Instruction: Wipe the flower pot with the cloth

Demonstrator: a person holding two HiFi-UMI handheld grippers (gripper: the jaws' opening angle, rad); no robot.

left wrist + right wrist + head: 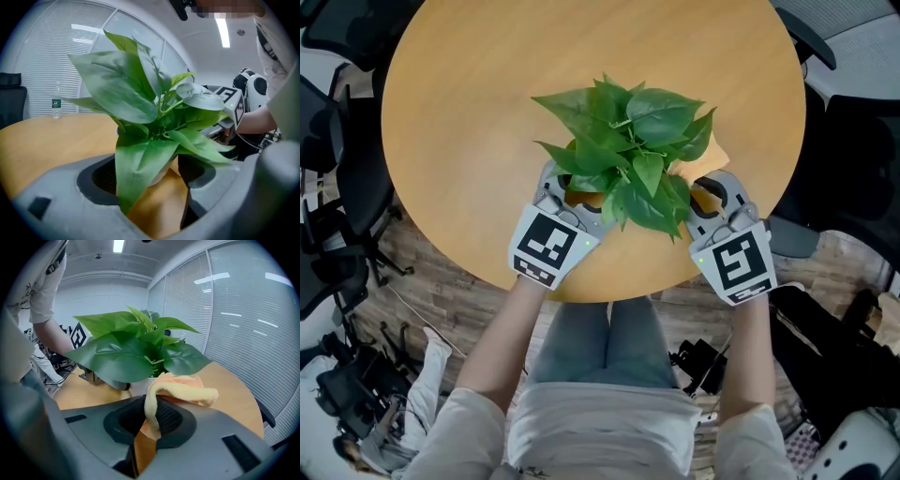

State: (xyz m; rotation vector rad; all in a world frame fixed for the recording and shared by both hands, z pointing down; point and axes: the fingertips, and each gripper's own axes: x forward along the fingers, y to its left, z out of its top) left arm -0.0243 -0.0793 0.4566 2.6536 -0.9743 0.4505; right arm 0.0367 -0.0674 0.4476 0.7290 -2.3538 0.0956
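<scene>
1. 1 round wooden table [487, 112] is seen from above, and 1 person stands at its near edge with a two-jaw tool in each hand.
2. 1 leafy green plant [628, 150] stands in 1 white flower pot [161, 174] on the table's near side, between the 2 tools. From above, the leaves hide most of the pot.
3. The left gripper [575, 195] is at the pot's left side. Its jaws are spread wide with the pot between them, and its pads lie against the pot's sides. 1 large hanging leaf covers the contact on one side.
4. The right gripper [712, 192] is at the pot's right side. Its jaws are nearly together and pinch 1 yellow-orange cloth [180, 392]. The cloth bunches up over the jaws and lies against the pot, just under the leaves.
5. Each tool carries 1 cube with black-and-white square markers, so there are 2 cubes.
6. 1 clear water bottle [56, 101] stands upright on the far side of the table, well apart from the pot.
</scene>
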